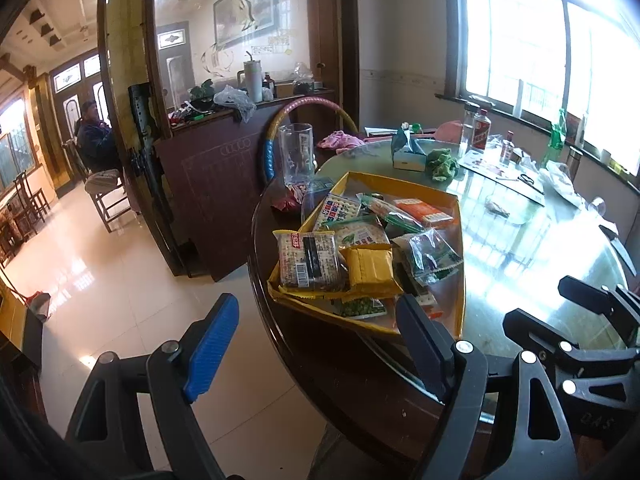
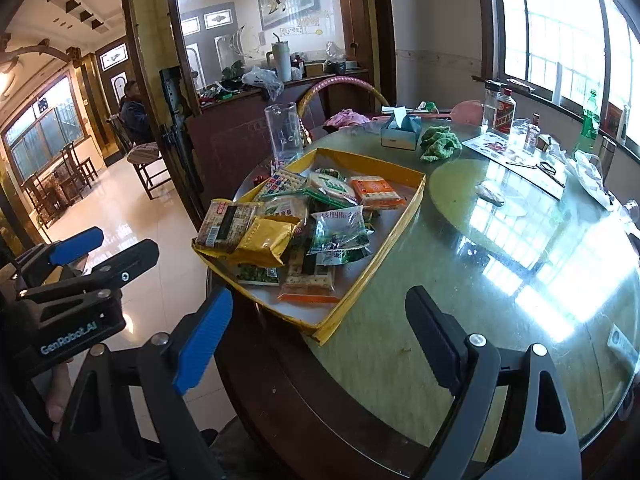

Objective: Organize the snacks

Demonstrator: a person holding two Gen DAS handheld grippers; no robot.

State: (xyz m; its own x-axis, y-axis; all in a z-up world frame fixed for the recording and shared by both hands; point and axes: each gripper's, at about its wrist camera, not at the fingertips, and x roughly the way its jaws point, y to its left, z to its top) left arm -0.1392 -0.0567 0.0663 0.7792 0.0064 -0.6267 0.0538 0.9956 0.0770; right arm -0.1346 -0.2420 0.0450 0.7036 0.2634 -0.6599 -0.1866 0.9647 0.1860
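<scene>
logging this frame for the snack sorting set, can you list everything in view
tray: one, yellow, near edge of the round table
snack packets: a dozen or so, mixed colours, piled in the tray
gold packet: one, at the tray's near end
orange packet: one, at the tray's far side
clear pitcher: one, behind the tray
tissue box: one, teal and white, mid table
green cloth: one, beside the tissue box
bottles: several, by the window
seated person: one, far left
left gripper: open, empty
right gripper: open, empty
</scene>
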